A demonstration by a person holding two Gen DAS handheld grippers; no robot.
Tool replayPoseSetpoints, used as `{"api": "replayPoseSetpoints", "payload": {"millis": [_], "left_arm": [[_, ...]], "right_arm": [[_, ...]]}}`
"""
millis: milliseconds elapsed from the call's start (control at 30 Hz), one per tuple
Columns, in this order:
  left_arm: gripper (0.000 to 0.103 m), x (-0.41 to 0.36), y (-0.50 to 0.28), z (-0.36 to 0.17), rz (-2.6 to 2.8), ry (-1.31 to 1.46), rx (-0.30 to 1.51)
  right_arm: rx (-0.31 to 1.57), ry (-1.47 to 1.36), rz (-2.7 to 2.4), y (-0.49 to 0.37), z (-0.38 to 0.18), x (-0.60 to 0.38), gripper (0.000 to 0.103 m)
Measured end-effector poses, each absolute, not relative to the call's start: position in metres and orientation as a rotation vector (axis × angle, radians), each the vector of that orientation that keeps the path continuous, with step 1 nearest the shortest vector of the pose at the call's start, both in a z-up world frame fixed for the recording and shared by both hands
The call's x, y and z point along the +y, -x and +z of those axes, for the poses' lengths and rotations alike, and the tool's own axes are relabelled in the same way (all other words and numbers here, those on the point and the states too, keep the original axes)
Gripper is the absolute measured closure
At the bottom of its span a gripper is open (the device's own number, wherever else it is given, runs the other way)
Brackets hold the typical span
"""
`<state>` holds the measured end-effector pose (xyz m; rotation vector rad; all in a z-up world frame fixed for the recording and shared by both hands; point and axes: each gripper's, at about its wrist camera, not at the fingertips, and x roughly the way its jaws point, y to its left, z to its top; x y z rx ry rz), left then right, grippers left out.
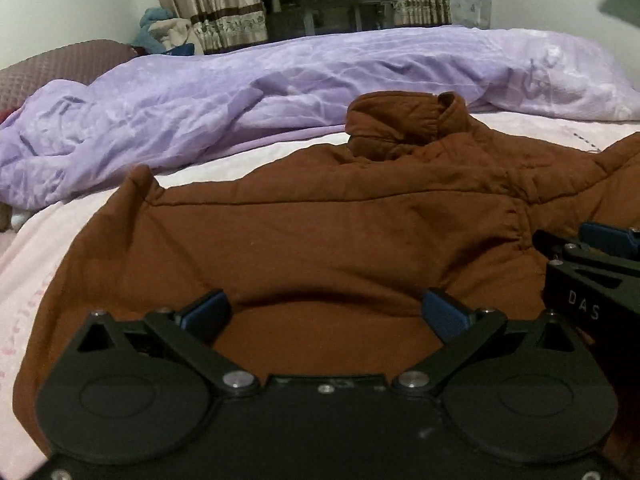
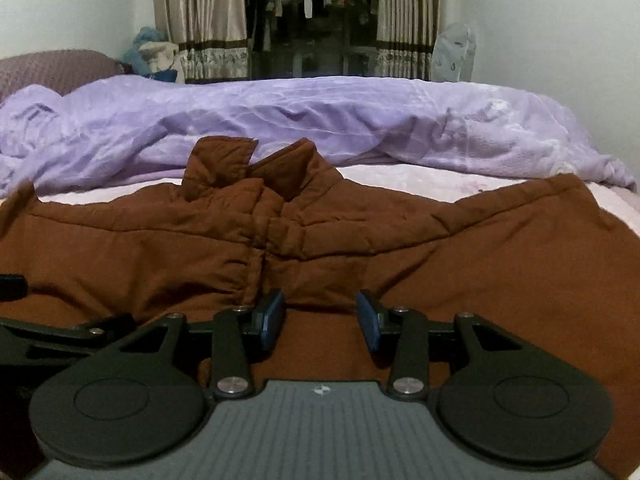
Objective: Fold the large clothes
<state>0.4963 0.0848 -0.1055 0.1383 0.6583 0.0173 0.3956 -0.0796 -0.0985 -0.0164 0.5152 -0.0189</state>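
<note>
A large brown padded jacket [image 1: 320, 232] lies spread on the bed, collar [image 1: 412, 124] at the far side. My left gripper [image 1: 326, 312] is open wide, low over the jacket's near part, holding nothing. The right gripper's fingers show at the right edge of the left wrist view [image 1: 592, 248]. In the right wrist view the jacket [image 2: 480, 248] fills the foreground, its collar [image 2: 256, 168] standing up and its front seam running toward me. My right gripper [image 2: 322, 320] is open, its blue pads [image 2: 272, 318] either side of the jacket's near edge, holding nothing.
A rumpled lilac duvet [image 1: 280, 84] lies along the far side of the bed on a pale pink sheet [image 1: 32, 264]. A maroon pillow [image 2: 52, 68] sits far left. Curtains [image 2: 200, 20] and a wardrobe opening stand behind. The left gripper's arm shows at the left of the right wrist view [image 2: 48, 332].
</note>
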Motion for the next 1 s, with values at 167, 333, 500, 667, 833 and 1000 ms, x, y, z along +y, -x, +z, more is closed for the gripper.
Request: {"api": "replayPoseSetpoints", "payload": {"millis": [167,333,500,667,833,1000], "left_arm": [[0.0,0.087,-0.497,-0.1,0.006,-0.13,0.661],[0.0,0.119,-0.491,-0.066,-0.009,-0.085,0.584],[0.0,0.165,-0.507,-0.06,0.105,-0.051,0.559],[0.0,0.194,-0.528,-0.113,0.187,-0.061,0.644],[0.0,0.214,-0.531,-0.113,0.151,0.068,0.666],[0.0,0.2,-0.518,-0.085,0.178,-0.073,0.594]], "right_arm": [[0.517,0.0,-0.008,-0.404,-0.094,-0.083,0.054],[0.448,-0.036,0.022,-0.394,-0.054,-0.109,0.054],[0.442,-0.014,-0.077,-0.404,-0.041,-0.143,0.054],[0.539,-0.033,-0.095,-0.43,-0.095,-0.173,0.054],[0.547,-0.02,-0.1,-0.432,-0.092,-0.169,0.054],[0.487,0.011,-0.133,-0.418,-0.061,-0.181,0.054]]}}
